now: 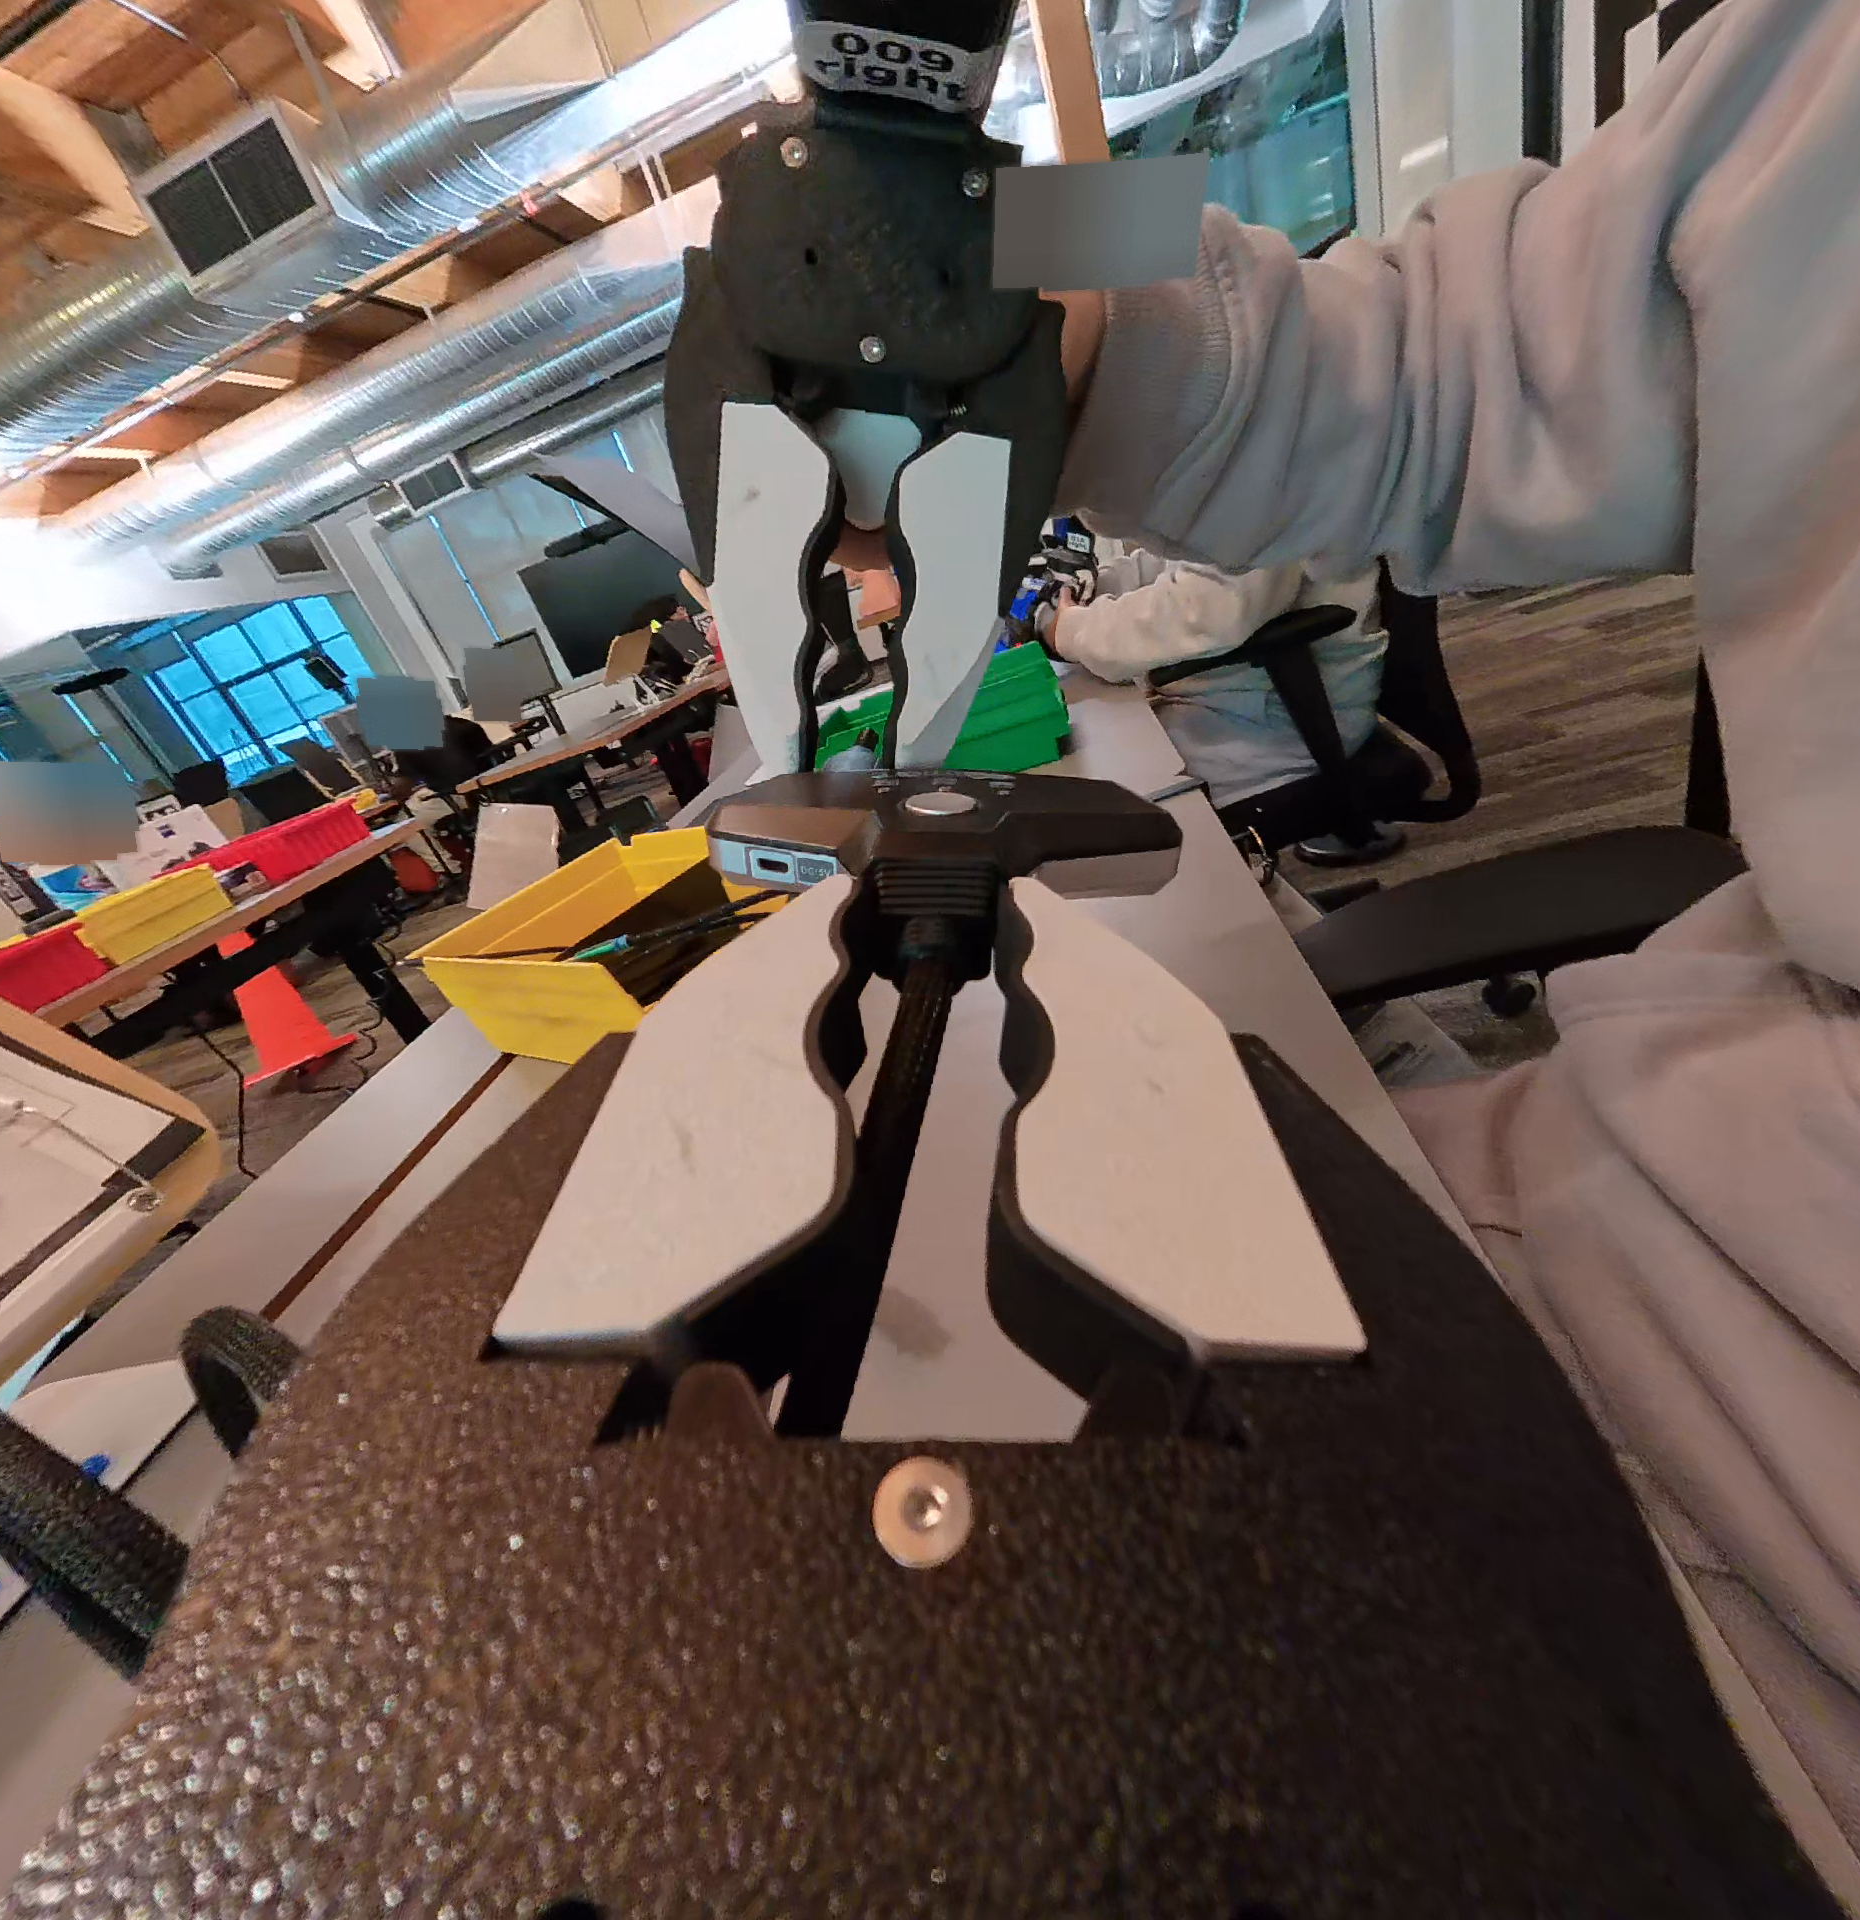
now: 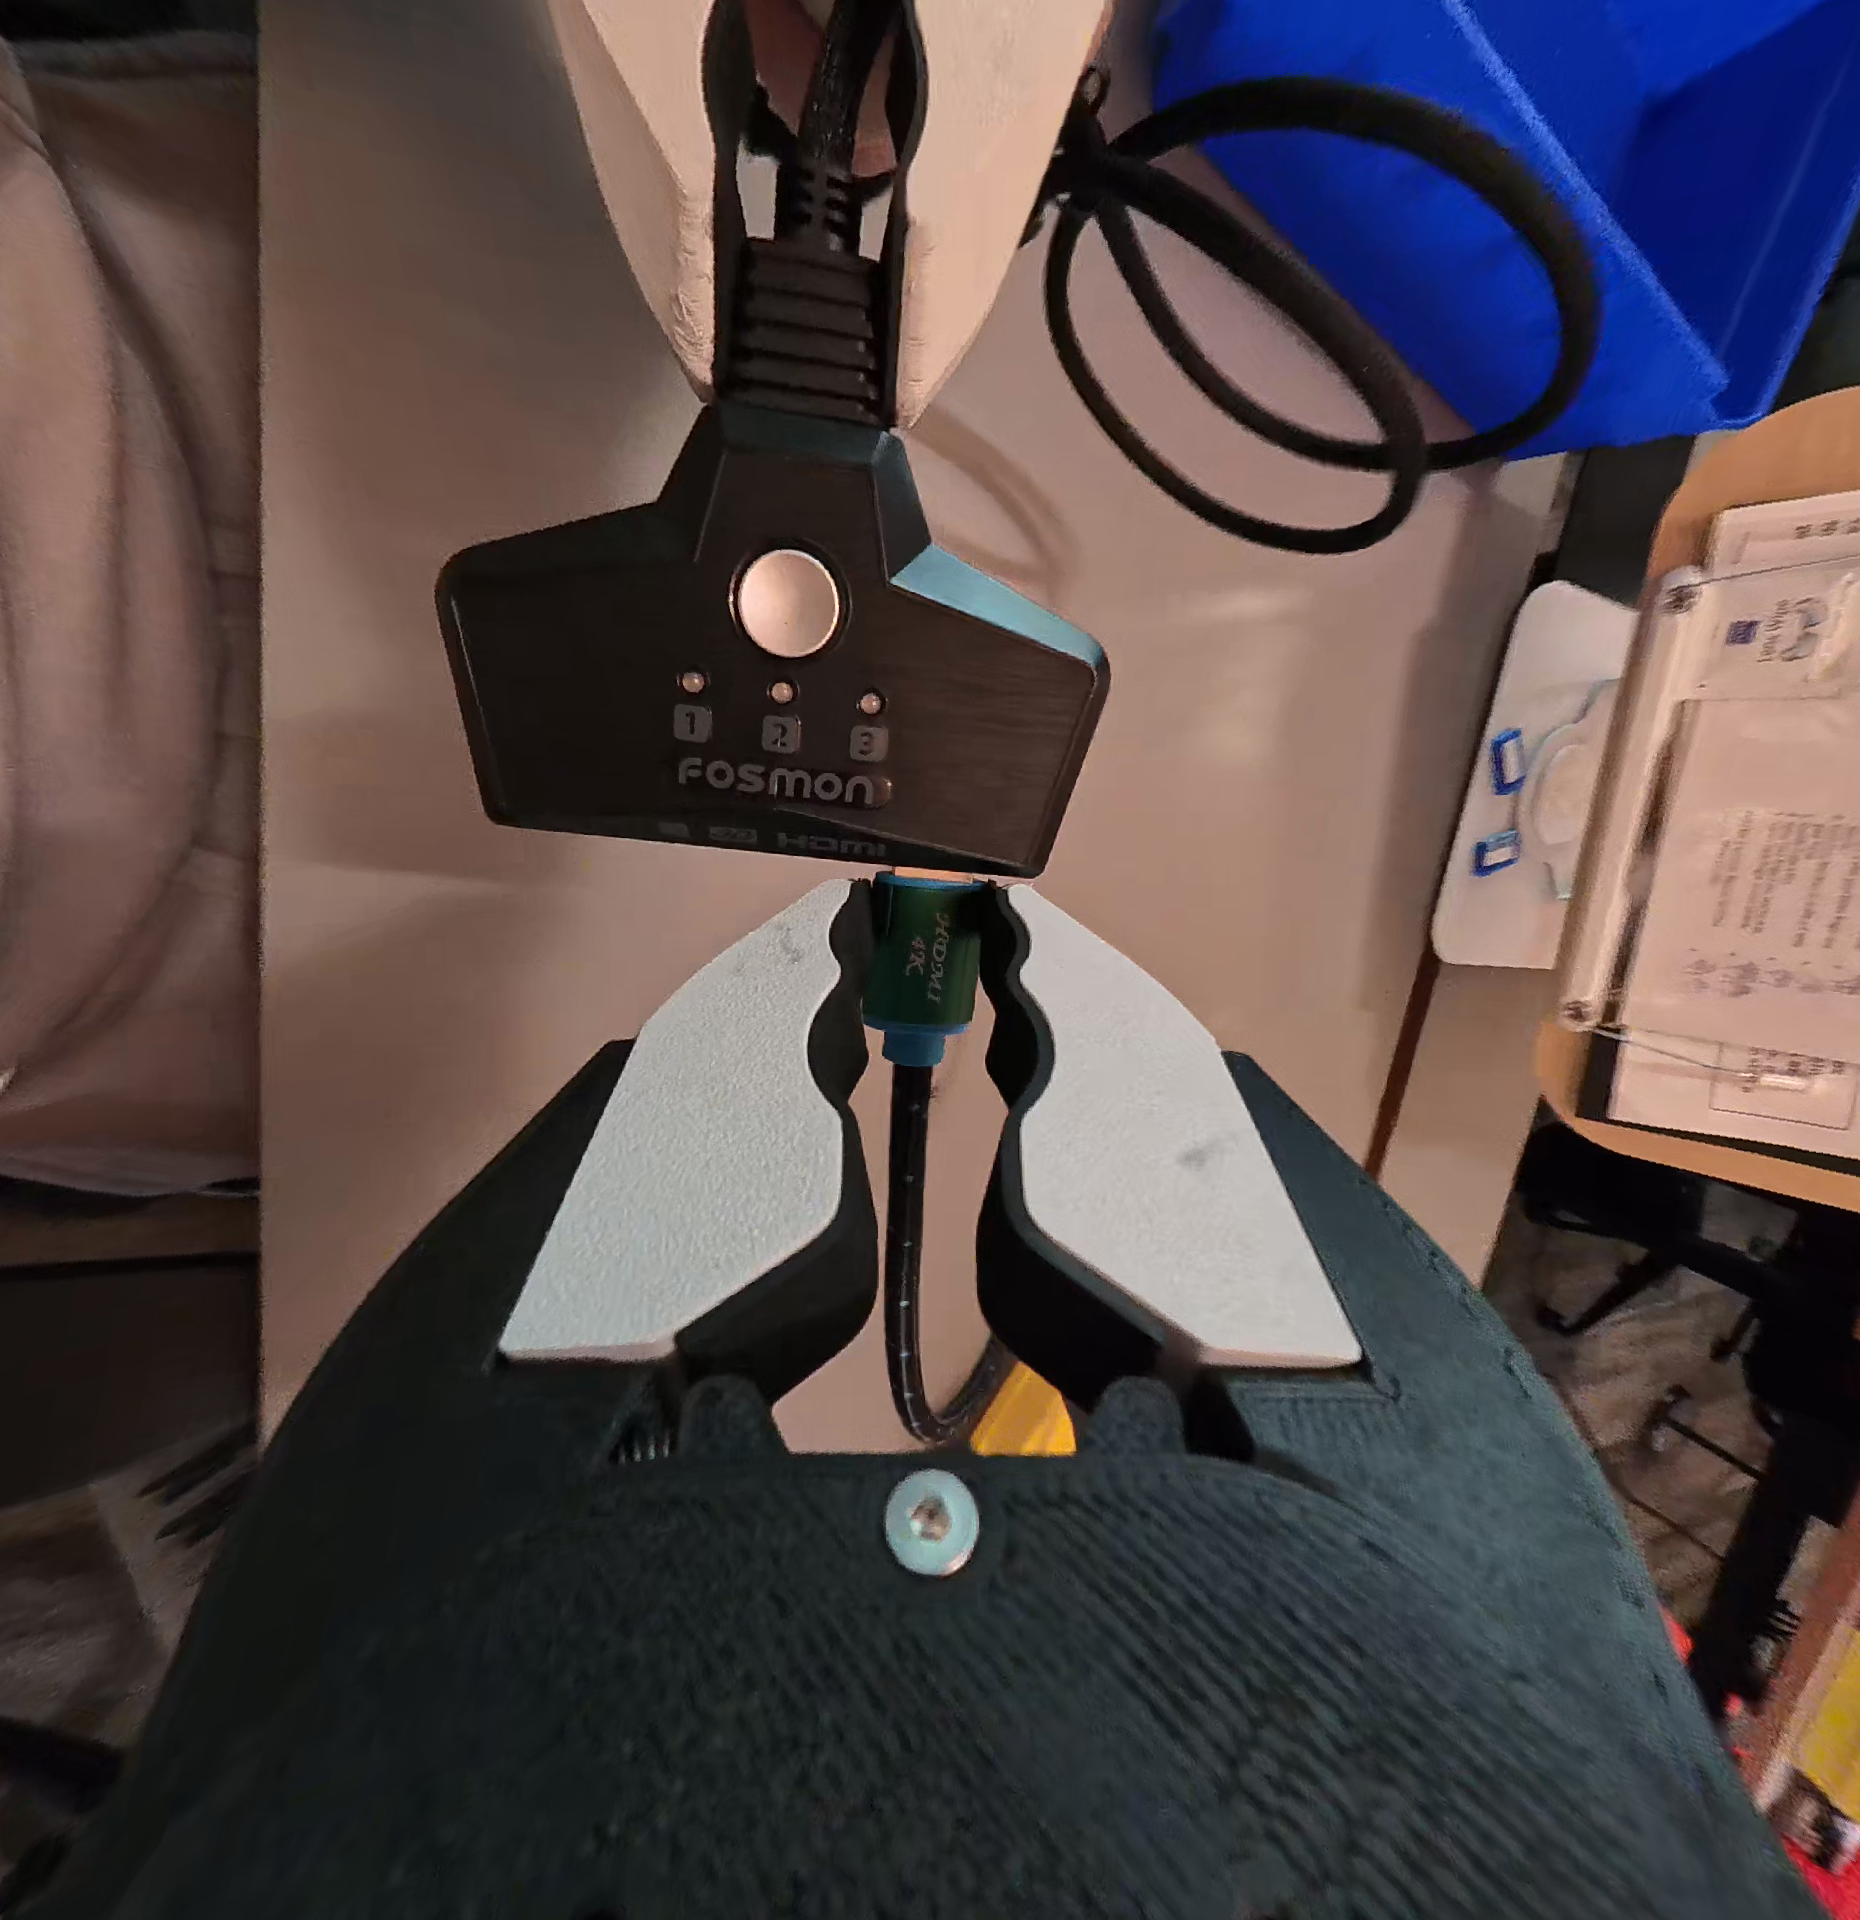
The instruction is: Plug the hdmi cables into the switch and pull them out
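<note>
A black HDMI switch [image 2: 635,665] with a round silver button is held above the white table [image 2: 386,935]. My left gripper [image 1: 931,904] is shut on the switch's ribbed cable collar [image 1: 931,883]; it also shows at the top of the right wrist view [image 2: 806,400]. My right gripper [image 2: 923,904] is shut on a green HDMI plug [image 2: 921,961], whose tip meets the switch's front edge; how deep it sits cannot be told. Its braided black cable [image 2: 902,1247] hangs down between the fingers. In the left wrist view the right gripper [image 1: 853,743] points down behind the switch [image 1: 1071,821].
A yellow bin [image 1: 531,987] with cables stands at the left, a green bin [image 1: 1009,707] behind. A blue bin [image 2: 1528,208] and a looped black cable [image 2: 1310,520] lie beyond the switch. Papers on a board [image 2: 1736,831] are at the right. A sleeve [image 1: 1425,416] and chair [image 1: 1508,914] are close.
</note>
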Motion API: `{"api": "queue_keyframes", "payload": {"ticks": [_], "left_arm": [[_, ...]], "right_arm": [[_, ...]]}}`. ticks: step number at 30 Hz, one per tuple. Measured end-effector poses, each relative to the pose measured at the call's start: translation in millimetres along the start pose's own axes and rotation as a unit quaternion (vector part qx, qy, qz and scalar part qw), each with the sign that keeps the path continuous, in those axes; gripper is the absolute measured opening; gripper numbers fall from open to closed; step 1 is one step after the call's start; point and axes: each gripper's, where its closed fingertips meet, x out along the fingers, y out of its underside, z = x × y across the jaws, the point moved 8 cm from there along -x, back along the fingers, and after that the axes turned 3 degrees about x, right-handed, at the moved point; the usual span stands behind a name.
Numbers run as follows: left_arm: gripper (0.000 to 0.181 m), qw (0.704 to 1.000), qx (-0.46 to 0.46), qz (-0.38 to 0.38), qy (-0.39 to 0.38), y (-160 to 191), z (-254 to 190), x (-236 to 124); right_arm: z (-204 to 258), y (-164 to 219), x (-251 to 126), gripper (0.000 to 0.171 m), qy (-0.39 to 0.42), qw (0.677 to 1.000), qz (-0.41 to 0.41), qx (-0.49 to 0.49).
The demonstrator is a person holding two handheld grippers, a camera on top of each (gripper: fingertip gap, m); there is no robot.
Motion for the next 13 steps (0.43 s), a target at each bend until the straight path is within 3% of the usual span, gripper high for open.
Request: {"api": "queue_keyframes", "payload": {"ticks": [1, 13], "left_arm": [[0.023, 1.0, 0.002, 0.0, 0.002, -1, 0, 0], [0.023, 0.999, 0.01, 0.036, -0.008, 2, -1, 5]], "right_arm": [[0, 0, -2, 0.022, 0.005, 1.0, -0.004, -0.004], [-1, 5, 12, 0.022, 0.002, 0.999, 0.033, 0.019]]}}
